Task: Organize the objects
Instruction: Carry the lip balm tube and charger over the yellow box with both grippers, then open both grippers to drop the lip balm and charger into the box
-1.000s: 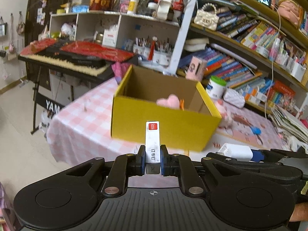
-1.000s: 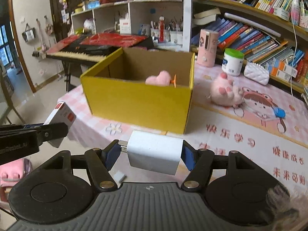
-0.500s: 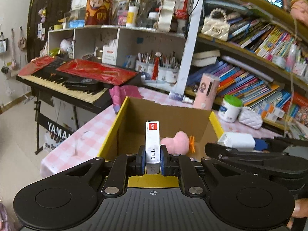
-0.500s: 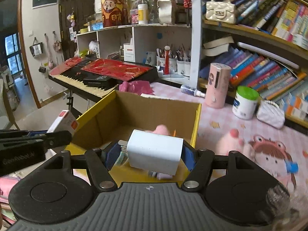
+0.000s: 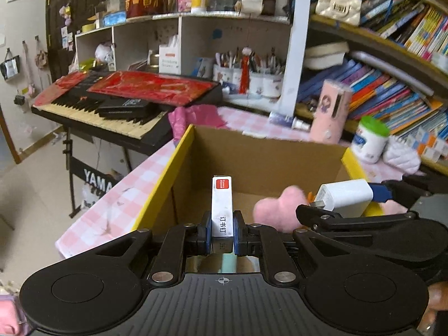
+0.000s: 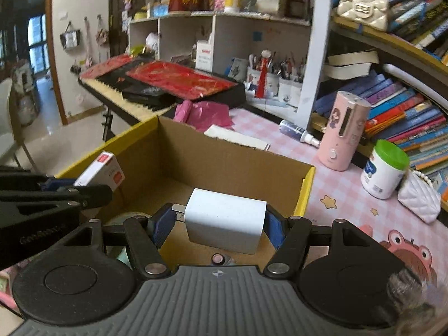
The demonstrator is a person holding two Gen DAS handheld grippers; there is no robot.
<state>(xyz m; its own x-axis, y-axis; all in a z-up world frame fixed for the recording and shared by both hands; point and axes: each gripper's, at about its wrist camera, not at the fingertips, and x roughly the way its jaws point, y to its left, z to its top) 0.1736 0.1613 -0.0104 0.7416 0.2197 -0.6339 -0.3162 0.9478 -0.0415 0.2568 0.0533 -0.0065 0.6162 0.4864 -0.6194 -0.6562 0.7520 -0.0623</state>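
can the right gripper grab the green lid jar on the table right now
Probably not as things stand: the right gripper is shut on the white charger over the yellow box. The green-lidded jar stands unobstructed to its right, so it must release first.

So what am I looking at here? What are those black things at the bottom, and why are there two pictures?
There is no robot here. A person holds a hand tool with two jaws in each hand, and each tool carries a wide-angle camera looking forward. That gives two pictures: one from the left tool, one from the right. The black shape at the bottom is the tool itself. The left gripper is shut on a slim staple box. The right gripper is shut on a white charger. Both are above an open yellow box standing on a pink checked table. A pink plush already lies inside. Beside the box stand a pink bottle and a green-lidded jar.
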